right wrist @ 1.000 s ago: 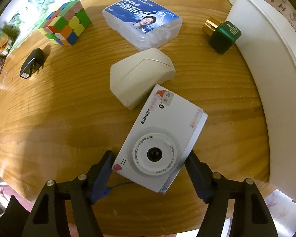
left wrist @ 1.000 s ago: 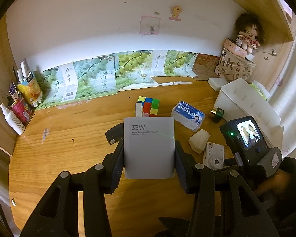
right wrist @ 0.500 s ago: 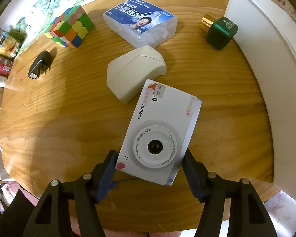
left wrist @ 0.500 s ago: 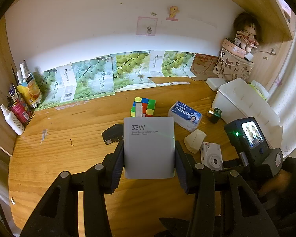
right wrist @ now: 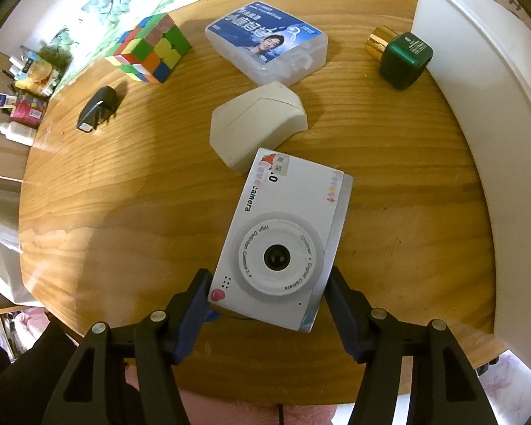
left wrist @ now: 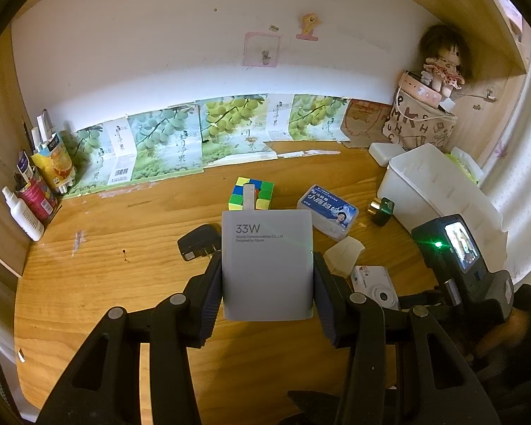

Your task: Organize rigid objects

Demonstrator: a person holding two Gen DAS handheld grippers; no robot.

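My left gripper [left wrist: 267, 285] is shut on a white 33W charger [left wrist: 267, 264], held above the wooden desk. My right gripper [right wrist: 268, 295] is shut on a small white toy camera [right wrist: 281, 237], lens up, lifted off the desk; it also shows in the left wrist view [left wrist: 375, 285]. On the desk lie a colour cube [right wrist: 148, 51], a blue-labelled plastic case [right wrist: 267, 40], a cream mouse-shaped object [right wrist: 256, 124], a black plug adapter [right wrist: 97, 108] and a green bottle with gold cap [right wrist: 400, 56].
A white bin [right wrist: 478, 113] stands along the right edge; it also shows in the left wrist view [left wrist: 439, 191]. Bottles and cartons [left wrist: 35, 184] crowd the back left corner. A doll on a patterned bag [left wrist: 424, 117] sits back right. Green grape boxes [left wrist: 194, 141] line the wall.
My right gripper has closed on the camera and raised it off the desk. My left gripper has risen and drawn back a little with the charger.
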